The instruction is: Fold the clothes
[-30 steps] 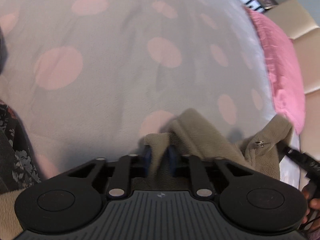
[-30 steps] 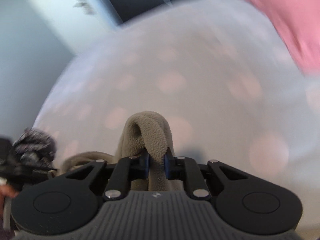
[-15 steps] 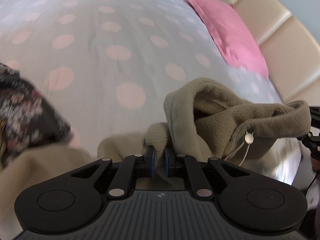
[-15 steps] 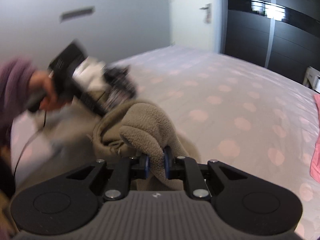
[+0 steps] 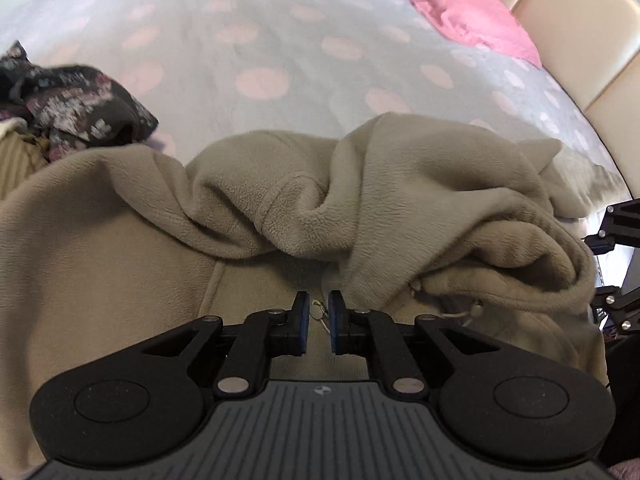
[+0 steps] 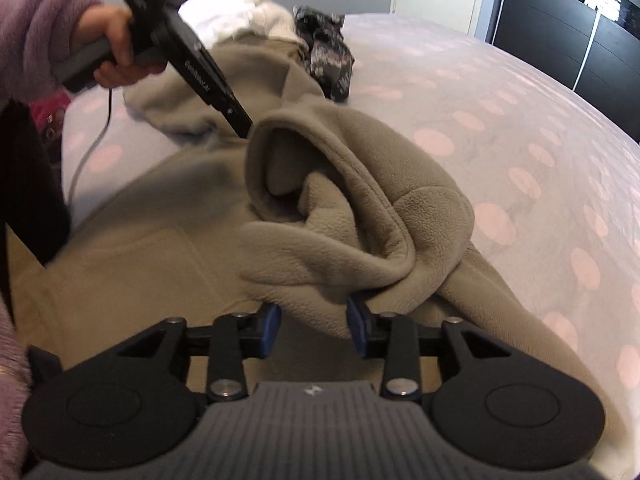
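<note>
Fleece (image 5: 360,200) bunched betw. both parted tongs (image 6: 312,326), spotted bedspread (image 6: 520,120) beyond.

Soft, fuzzy matt fleece on the beige hoodie (image 5: 400,184); smooth woven cloth on the dotted bedspread (image 5: 248,40); matt black plastic, ribbed grey top on the left hand-held gripper (image 5: 319,312).

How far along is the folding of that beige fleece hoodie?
Early. The fleece hoodie lies on the dotted bedspread, its hood bunched over the body. Both grippers, left and right, look open, gripping nothing. Smoothing and folding remain, plus the floral garment beyond.
</note>
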Available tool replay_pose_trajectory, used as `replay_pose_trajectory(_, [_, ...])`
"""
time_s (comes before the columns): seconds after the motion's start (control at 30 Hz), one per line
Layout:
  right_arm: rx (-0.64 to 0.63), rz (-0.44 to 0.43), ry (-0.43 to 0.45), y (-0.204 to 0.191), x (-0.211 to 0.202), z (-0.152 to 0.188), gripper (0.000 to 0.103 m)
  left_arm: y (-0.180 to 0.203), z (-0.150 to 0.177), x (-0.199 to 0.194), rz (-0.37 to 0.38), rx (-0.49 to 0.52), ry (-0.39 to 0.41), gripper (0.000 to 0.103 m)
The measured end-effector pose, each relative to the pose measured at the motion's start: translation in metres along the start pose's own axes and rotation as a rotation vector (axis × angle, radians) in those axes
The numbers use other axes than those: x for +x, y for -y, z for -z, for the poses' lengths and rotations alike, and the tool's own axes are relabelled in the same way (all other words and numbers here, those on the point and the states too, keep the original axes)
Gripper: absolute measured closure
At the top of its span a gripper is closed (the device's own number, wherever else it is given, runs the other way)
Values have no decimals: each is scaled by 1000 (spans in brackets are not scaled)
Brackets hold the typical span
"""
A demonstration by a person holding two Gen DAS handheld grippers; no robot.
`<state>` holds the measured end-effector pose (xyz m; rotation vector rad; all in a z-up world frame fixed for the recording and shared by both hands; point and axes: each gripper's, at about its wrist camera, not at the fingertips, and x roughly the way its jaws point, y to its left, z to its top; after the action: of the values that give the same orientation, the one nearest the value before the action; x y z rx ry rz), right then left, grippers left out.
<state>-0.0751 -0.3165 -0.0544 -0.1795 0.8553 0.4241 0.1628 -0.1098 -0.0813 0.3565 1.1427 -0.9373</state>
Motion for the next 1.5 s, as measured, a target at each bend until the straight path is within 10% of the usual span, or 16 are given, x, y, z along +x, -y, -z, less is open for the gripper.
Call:
replay_pose_trajectory(0.23, [317, -18, 234, 36, -50, 20, 44, 12, -11, -29, 35, -22, 115, 63])
replay_pose_trajectory(0.47, [642, 17, 207, 87, -9, 26, 45, 34, -41, 9, 74, -17, 110, 50])
replay_pose_trajectory(0.6, [841, -42, 147, 111, 26, 41, 49, 32, -44, 37, 89, -55, 64, 55])
replay_pose_trajectory(0.7, [920, -108, 155, 117, 39, 46, 76, 29, -40, 42, 140, -85, 55, 80])
replay_pose_trajectory(0.8, [839, -108, 214, 107, 27, 30, 93, 30, -32, 31, 147, -56, 80, 91])
replay_pose_trajectory(1.07, [483, -312, 305, 48, -24, 3, 93, 34, 15, -17, 154, 51, 86, 93])
replay_pose_trajectory(1.33, [198, -516, 151, -24, -18, 6, 79, 30, 80, -31, 86, 111, -57, 91])
replay_pose_trajectory(1.5, [156, -485, 165, -38, -24, 12, 64, 22, 111, -37, 41, 98, -71, 86])
